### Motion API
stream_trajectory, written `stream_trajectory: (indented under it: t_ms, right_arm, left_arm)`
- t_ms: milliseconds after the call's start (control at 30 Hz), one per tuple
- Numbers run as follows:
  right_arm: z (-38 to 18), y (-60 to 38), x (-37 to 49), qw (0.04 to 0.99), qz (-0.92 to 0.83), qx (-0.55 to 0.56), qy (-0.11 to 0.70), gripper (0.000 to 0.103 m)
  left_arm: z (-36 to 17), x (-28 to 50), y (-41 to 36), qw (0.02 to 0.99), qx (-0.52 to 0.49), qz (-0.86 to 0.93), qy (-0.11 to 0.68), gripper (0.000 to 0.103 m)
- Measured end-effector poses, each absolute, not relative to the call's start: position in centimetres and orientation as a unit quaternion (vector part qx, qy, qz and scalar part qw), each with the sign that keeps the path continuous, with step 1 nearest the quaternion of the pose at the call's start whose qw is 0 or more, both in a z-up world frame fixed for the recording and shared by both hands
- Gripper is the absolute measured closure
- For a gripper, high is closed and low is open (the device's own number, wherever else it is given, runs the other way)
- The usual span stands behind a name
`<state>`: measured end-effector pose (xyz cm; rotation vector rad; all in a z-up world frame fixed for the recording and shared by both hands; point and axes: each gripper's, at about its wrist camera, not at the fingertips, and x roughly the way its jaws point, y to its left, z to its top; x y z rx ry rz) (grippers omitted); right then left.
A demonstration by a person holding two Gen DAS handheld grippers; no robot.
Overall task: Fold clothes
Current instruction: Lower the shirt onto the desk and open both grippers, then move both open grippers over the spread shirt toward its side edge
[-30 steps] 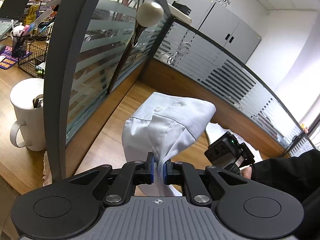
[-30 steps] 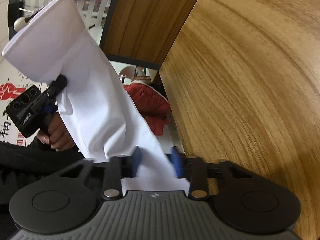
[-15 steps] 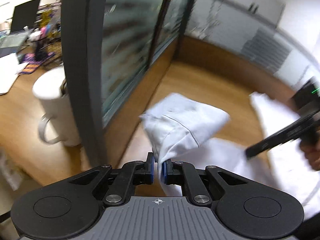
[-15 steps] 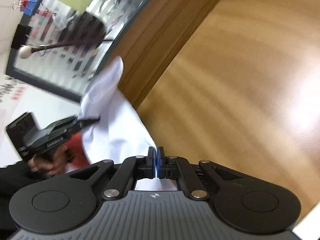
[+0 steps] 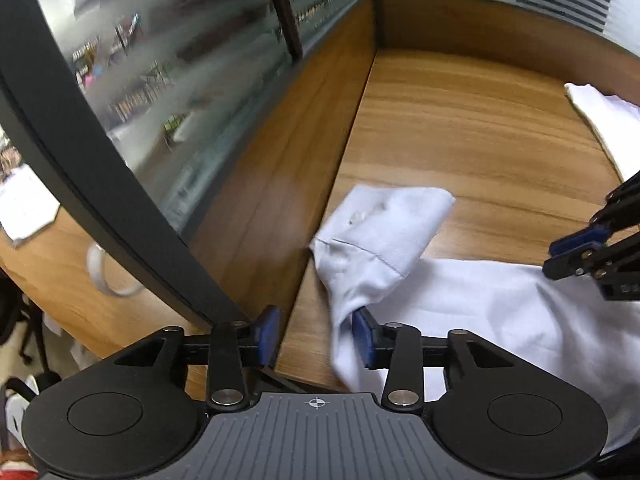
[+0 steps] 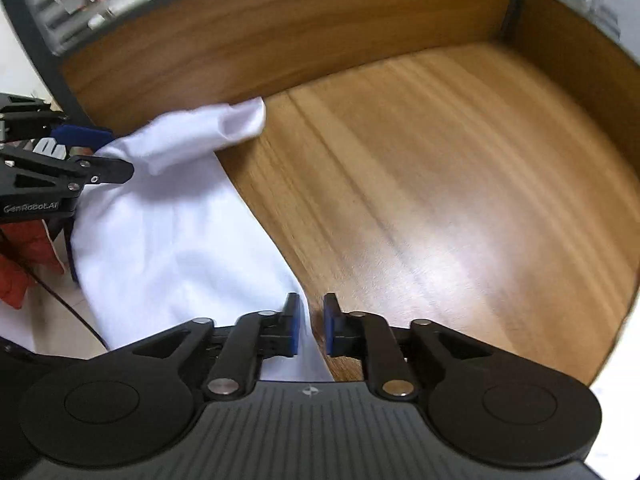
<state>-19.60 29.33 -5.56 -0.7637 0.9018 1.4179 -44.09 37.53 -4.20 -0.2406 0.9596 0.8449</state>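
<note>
A white shirt sleeve (image 5: 472, 304) lies on the wooden desk (image 5: 460, 128), its buttoned cuff (image 5: 384, 228) close to the wooden divider. My left gripper (image 5: 316, 336) hovers just above it with its jaws opening; the fabric rests against the right pad only and is not pinched. In the right wrist view the sleeve (image 6: 168, 232) runs from the cuff (image 6: 240, 120) down to my right gripper (image 6: 311, 330). Its jaws are opening, with the cloth's edge loose between the pads. Each view shows the other gripper: the right one (image 5: 588, 252), the left one (image 6: 80, 160).
A glass partition with a dark frame (image 5: 92, 184) and a wooden divider (image 5: 280, 184) wall the desk's left side and back. A white mug (image 5: 112, 276) stands behind the glass. More white cloth (image 5: 600, 120) lies far right. Something red (image 6: 24, 260) sits below the desk's edge.
Both grippers came down and laid the sleeve on the desk. The left jaws, shut on the sleeve before, have parted and let it go. The right jaws closed, then parted again.
</note>
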Motion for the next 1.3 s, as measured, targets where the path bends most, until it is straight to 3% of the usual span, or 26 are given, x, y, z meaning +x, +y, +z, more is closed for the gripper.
stream_trajectory:
  t_ms: [67, 233, 633, 1033, 1300]
  right_arm:
    - [-4.4, 27.9, -19.3, 0.618, 0.608, -0.319, 0.384, 0.076]
    - [-2.4, 23.7, -17.5, 0.662, 0.565, -0.291, 0.398, 0.074]
    - [-2.2, 5.6, -11.3, 0.737, 0.417, -0.228, 0.48, 0.072]
    - [-5.2, -14.8, -3.4, 0.768, 0.335, -0.243, 0.488, 0.069]
    - [-6.3, -23.4, 2.2, 0.768, 0.311, -0.253, 0.5, 0.069]
  left_arm:
    - [-3.1, -44.0, 36.8, 0.814, -0.1, 0.362, 0.444, 0.054]
    - [-2.0, -42.6, 34.6, 0.864, -0.09, 0.232, 0.437, 0.049]
    - [-5.5, -33.2, 29.2, 0.869, -0.069, 0.094, 0.481, 0.048]
    - [-6.1, -26.0, 18.2, 0.856, -0.101, 0.135, 0.489, 0.045]
    - [-7.2, -22.6, 15.0, 0.829, -0.143, 0.221, 0.493, 0.045]
